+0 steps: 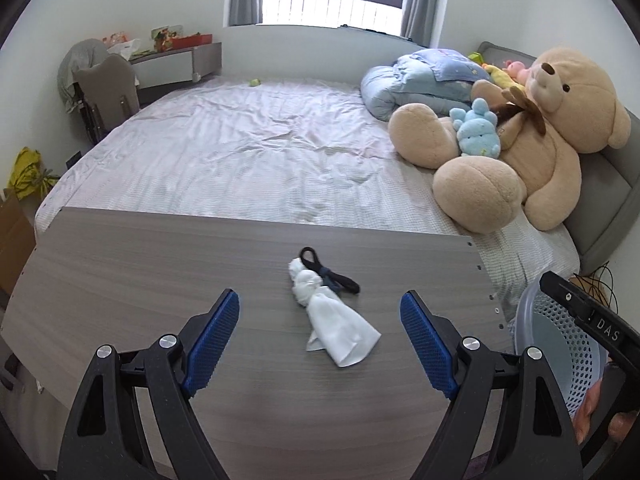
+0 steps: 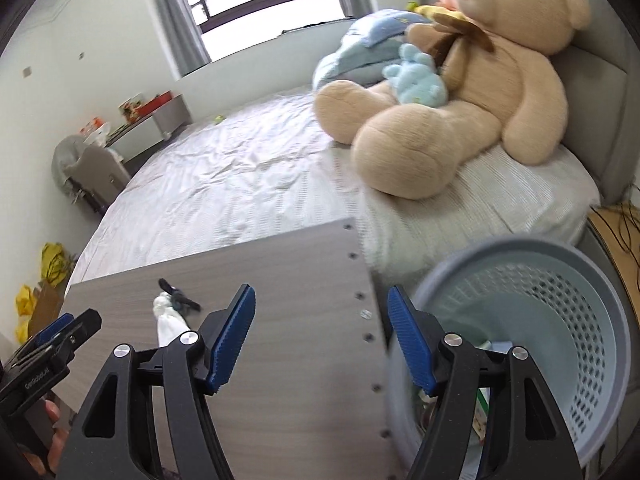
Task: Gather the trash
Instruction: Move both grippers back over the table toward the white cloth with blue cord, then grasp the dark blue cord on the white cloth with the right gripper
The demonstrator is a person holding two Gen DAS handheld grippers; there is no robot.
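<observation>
Grey wood-grain tabletop (image 1: 160, 264) carries a twisted white cloth (image 1: 336, 328) touching a black band (image 1: 332, 272) near its middle. Bed (image 1: 240, 148) behind it: wrinkled pale sheet, large tan teddy bear (image 1: 520, 152), folded blue duvet (image 1: 416, 80).

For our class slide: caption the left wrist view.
Open left tool above a twisted white tissue on a grey wooden board.

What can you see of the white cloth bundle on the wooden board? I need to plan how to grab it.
The white cloth bundle lies flat on the grey wood-grain board, looking like soft fabric or tissue. It is knotted and bunched at its far end and flares wide toward the camera. A dark band loops over the knotted end, touching it. The left hand-held gripper is open, its fingers on either side, not touching it.
</observation>
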